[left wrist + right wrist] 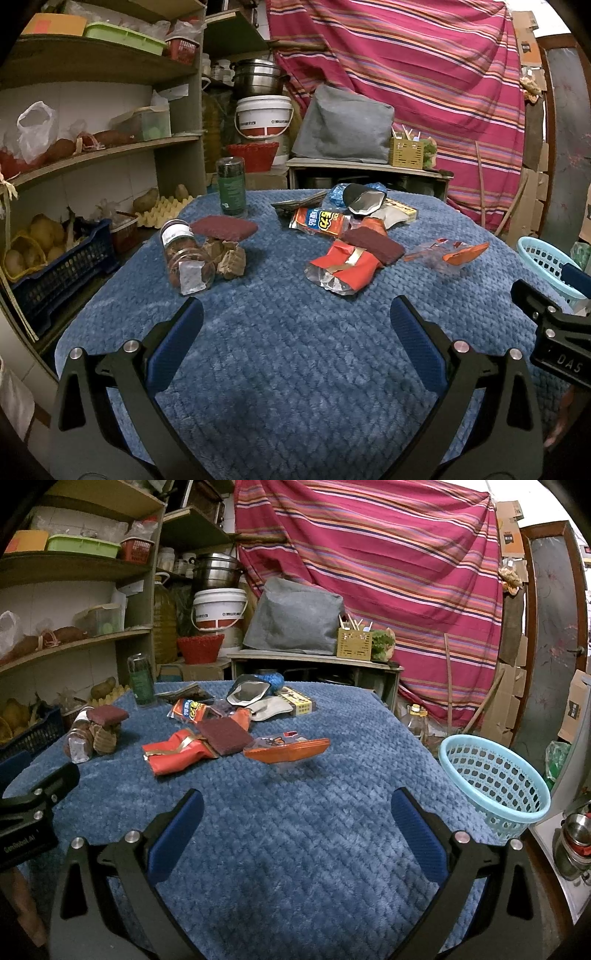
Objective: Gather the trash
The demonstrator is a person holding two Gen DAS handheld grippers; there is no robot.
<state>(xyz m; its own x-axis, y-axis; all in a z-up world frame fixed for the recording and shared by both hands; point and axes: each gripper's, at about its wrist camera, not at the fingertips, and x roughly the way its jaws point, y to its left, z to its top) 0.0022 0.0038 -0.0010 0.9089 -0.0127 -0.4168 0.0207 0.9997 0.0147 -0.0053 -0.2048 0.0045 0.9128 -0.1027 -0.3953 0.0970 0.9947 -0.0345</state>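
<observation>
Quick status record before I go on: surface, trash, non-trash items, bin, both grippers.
surface: blue blanket over the table
trash: red wrapper, orange wrapper, snack bag, silver pouch, crumpled paper
non-trash: two maroon pads, tipped jar, upright green bottle
bin: light blue basket at the table's right edge; nothing seen inside
left gripper: open, holding nothing, short of the trash
right gripper: open, holding nothing

L gripper (295,321) & R gripper (297,812) both spread wide, holding nothing.
</observation>
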